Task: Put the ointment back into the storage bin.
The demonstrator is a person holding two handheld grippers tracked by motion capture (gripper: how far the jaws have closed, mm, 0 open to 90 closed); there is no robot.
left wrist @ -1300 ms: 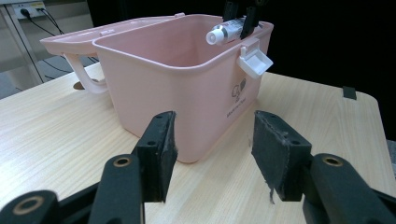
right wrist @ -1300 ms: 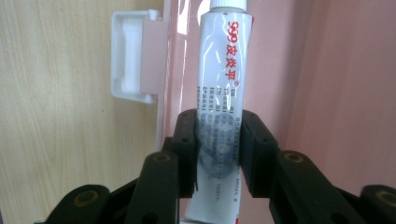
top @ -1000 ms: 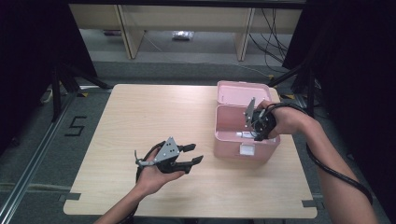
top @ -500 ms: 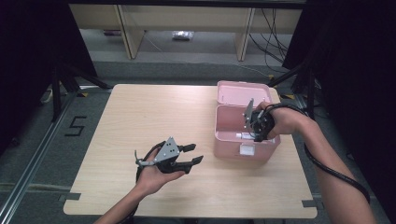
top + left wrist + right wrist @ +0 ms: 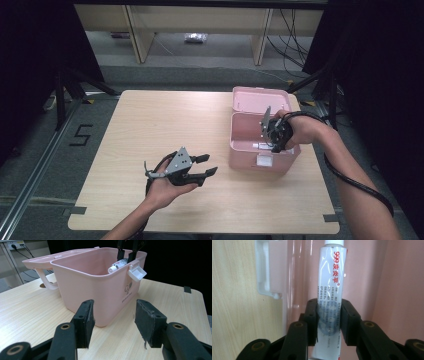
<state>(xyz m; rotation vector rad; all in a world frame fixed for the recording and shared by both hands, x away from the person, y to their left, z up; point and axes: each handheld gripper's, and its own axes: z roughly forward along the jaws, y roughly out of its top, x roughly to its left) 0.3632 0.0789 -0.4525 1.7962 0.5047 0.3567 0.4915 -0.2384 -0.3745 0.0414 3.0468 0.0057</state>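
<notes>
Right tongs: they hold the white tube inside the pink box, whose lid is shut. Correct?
Not quite. The right tongs do hold the white tube inside the pink box, but the lid is open, as the high view shows.

Noted light wooden table (image 5: pixel 150 130) on grey floor (image 5: pixel 30 165), black tape tab (image 5: pixel 330 218) at near edge. Recorded black "5" (image 5: pixel 81 135) marked on floor left of table. Found loose cables (image 5: pixel 292 30) and wooden furniture legs (image 5: pixel 134 30) beyond far edge; small pale item (image 5: pixel 195 37) between, unidentifiable.
</notes>
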